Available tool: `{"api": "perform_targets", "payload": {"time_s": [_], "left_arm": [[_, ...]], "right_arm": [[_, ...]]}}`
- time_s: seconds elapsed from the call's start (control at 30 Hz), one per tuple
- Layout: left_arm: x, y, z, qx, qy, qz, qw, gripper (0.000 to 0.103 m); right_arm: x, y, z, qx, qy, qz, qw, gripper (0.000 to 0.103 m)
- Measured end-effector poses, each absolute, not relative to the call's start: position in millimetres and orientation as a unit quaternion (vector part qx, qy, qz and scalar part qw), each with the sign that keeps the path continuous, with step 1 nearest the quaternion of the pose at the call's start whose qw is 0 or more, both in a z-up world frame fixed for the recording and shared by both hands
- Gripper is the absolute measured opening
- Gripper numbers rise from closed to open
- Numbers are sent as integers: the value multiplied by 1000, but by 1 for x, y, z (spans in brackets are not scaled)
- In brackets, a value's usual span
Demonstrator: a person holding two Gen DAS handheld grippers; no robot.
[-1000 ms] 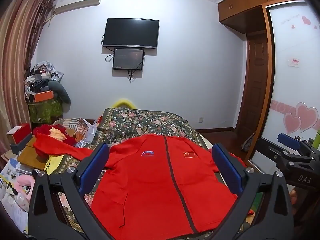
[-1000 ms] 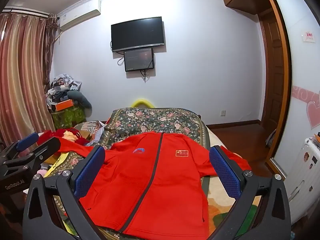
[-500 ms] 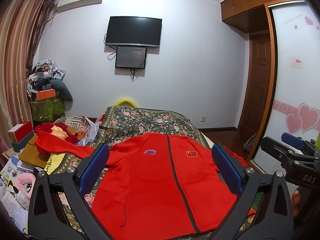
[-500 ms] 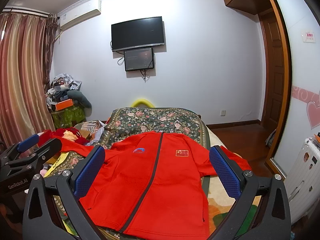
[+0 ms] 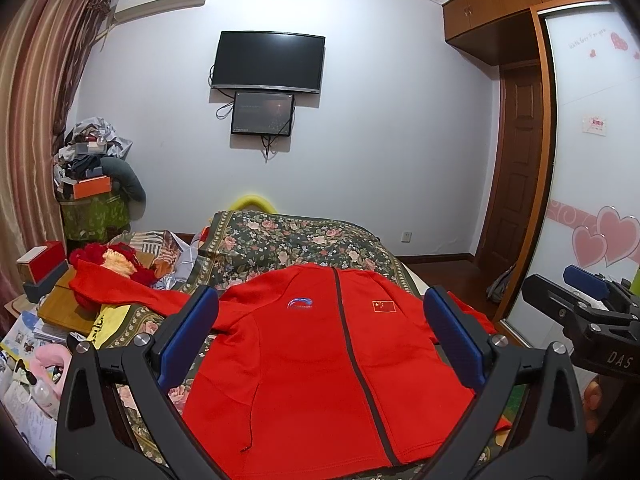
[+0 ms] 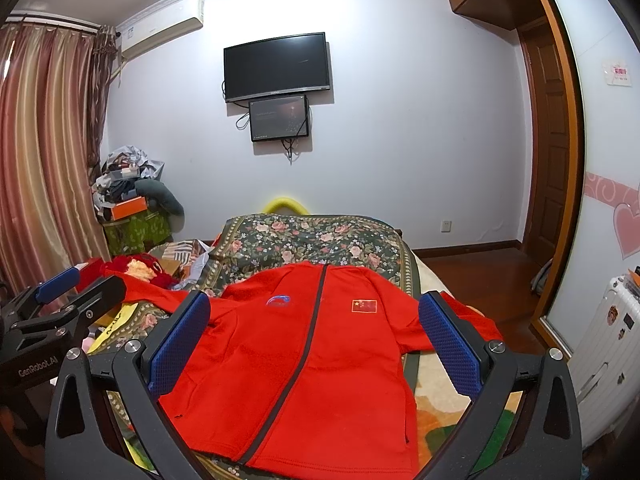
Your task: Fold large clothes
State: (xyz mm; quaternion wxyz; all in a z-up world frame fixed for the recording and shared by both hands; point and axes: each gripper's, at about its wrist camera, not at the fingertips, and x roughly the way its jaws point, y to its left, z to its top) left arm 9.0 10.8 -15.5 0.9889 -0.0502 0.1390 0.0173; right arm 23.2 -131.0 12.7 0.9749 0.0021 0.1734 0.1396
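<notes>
A red zip-up jacket lies flat, front up, on the floral bed cover, with a dark centre zip, a blue logo and a small flag patch. Its left sleeve stretches out to the left over clutter. The jacket also shows in the right wrist view, its right sleeve near the bed edge. My left gripper is open and empty, held above the jacket's near part. My right gripper is open and empty, likewise above it. Each gripper shows in the other's view.
Boxes, books and red fabric crowd the left of the bed. A stacked pile stands by the curtain. A TV hangs on the far wall. A wardrobe with heart stickers and a white suitcase stand at the right.
Both views have shifted slightly; the left wrist view has tilted a little downward and leftward. The jacket lies as before and both grippers stay open.
</notes>
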Motion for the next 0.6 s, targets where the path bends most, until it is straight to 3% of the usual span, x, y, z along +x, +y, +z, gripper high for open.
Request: {"api": "perform_targets", "payload": {"time_s": [0.6], "left_arm": [[9,13,-17,-52,140,20,989,103]], "right_arm": [[22,-135,15,2,175,140,975,103]]}}
